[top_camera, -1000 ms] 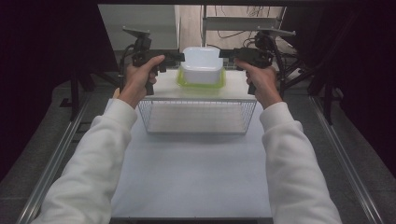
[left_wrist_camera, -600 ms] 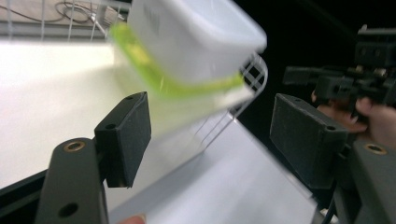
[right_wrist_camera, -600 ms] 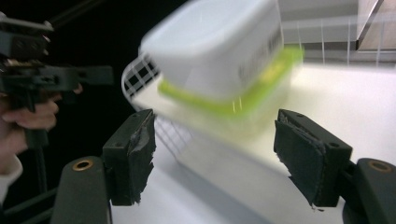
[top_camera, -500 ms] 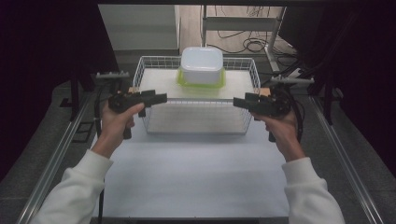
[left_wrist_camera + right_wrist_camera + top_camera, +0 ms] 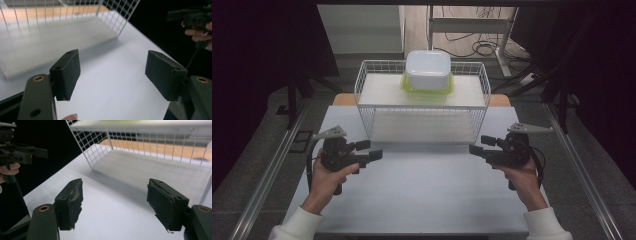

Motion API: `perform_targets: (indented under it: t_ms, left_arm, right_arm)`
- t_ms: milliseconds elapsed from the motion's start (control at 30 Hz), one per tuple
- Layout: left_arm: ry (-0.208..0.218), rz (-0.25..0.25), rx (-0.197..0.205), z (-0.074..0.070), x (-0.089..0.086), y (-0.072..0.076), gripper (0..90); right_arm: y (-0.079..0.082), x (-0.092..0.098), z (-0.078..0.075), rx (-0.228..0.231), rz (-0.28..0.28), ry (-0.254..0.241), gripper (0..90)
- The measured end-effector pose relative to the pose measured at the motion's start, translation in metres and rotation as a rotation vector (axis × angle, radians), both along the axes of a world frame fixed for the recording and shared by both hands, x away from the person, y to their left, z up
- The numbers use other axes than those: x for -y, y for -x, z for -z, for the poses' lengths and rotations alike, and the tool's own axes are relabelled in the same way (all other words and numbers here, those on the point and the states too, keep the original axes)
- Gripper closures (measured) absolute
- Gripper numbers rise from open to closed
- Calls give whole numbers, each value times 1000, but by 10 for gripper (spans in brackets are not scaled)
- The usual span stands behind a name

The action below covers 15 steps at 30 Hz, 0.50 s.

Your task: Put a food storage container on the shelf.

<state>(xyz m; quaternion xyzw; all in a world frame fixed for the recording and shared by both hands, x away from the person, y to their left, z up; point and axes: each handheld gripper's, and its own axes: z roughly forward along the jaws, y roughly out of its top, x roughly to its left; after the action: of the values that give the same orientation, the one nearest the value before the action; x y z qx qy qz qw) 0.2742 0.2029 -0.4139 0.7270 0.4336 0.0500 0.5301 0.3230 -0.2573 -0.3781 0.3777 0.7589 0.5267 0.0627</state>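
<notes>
So the white container (image 5: 428, 69) is sitting upside down on its yellow-green lid (image 5: 412, 88), on top of the wire rack (image 5: 367, 107) at the far edge of the table (image 5: 427, 195), roughly centred. It's squarish with rounded corners, so there's no real long axis to call. You're holding your left gripper (image 5: 375, 150) near the left edge and your right gripper (image 5: 476, 145) near the right edge, both pointing inward at each other, well apart from the container. Both sets of jaws are standing wide with nothing between them, and the right pair has just been spreading. Nothing's blocking the space between you and the rack. Cables (image 5: 472, 47) are lying on the floor behind it.
</notes>
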Motion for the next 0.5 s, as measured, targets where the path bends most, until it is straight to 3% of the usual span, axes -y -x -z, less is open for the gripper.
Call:
perform_targets:
  t_ms: [100,300,500]
  left_arm:
    - [-8,4,-25,18,1,7,277]
    - [-40,-3,-57,36,1,12,277]
    - [-68,5,-62,44,2,12,270]
  right_arm:
    - [8,4,15,-26,0,2,288]
    - [15,10,46,-84,7,26,289]
    - [17,12,57,-101,15,54,288]
